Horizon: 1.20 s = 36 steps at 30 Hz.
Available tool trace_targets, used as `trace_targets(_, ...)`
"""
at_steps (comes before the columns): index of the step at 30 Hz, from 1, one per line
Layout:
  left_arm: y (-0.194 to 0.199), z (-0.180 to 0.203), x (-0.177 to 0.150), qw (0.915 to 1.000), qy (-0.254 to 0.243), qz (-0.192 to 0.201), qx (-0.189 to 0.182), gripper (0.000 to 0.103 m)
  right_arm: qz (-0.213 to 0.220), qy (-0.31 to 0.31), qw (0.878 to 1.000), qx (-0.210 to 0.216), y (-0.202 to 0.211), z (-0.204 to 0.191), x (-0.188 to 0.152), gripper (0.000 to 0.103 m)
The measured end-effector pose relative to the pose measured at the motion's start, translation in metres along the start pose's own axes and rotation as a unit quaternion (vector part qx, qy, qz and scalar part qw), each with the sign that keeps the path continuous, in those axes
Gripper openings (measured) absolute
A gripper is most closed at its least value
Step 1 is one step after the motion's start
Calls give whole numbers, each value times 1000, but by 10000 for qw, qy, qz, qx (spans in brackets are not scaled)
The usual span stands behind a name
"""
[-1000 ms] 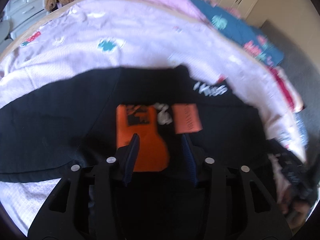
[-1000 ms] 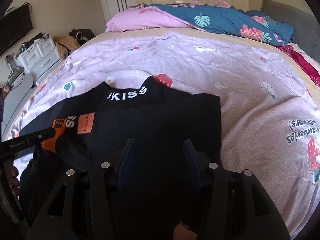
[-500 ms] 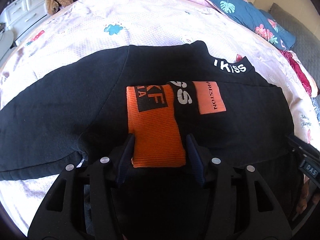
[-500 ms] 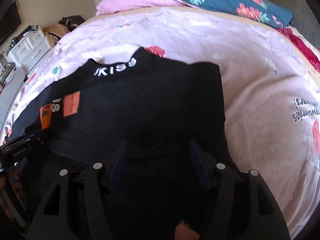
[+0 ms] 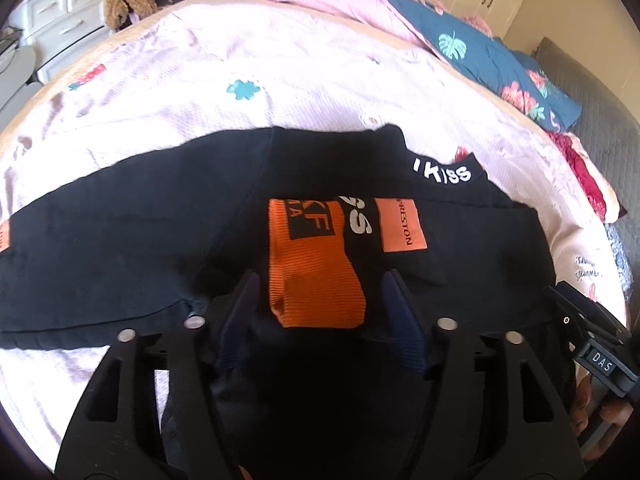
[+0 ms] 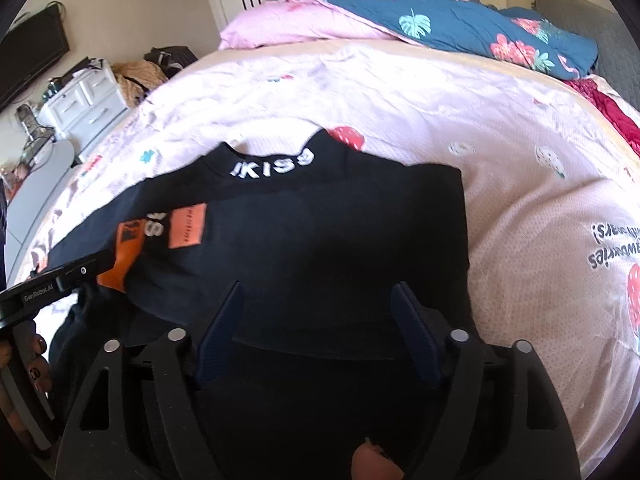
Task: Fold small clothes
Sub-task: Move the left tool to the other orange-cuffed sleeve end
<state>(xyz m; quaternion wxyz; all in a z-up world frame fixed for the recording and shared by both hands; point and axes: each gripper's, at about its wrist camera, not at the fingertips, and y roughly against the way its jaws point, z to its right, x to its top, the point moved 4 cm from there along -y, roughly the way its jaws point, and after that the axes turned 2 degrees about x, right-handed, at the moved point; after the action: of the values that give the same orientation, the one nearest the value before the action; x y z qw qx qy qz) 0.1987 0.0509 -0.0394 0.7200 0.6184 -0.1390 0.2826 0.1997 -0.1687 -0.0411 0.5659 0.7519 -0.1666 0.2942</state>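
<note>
One black top [image 5: 168,232] lies spread on the pink bedsheet [image 5: 280,64], its orange cuff [image 5: 316,280] folded onto the chest. My left gripper [image 5: 320,312] and right gripper [image 6: 320,328] have both just been opening and grip nothing. Beyond lie one pink pillow [image 6: 296,28], one blue quilt [image 6: 460,28] and one white dresser [image 6: 84,100].

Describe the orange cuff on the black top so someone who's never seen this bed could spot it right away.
Start at the pink bedsheet, then the black top spread across it. Near the top's middle, the ribbed orange cuff lies folded inward between the open left gripper's fingers. Unlike the flat orange patch beside it, it is ribbed and bigger.
</note>
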Motion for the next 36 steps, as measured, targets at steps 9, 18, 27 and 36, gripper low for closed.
trace_targets(9, 24, -16, -2, 9991, 232, 278, 220, 92, 597, 51, 9981, 156, 25, -18, 12, 97)
trace_targets(18, 39, -42, -5, 9958, 651, 402, 493, 94, 840, 339, 9955, 269, 30, -50, 11, 98)
trace_targets(27, 68, -85, -5, 9846, 1359, 821, 738, 94, 938, 581, 9926, 498, 32, -89, 4, 98)
trace_targets(36, 91, -133, -2, 9640, 2145, 1204, 1012, 94, 1175, 755, 9876, 713, 44, -117, 2, 98)
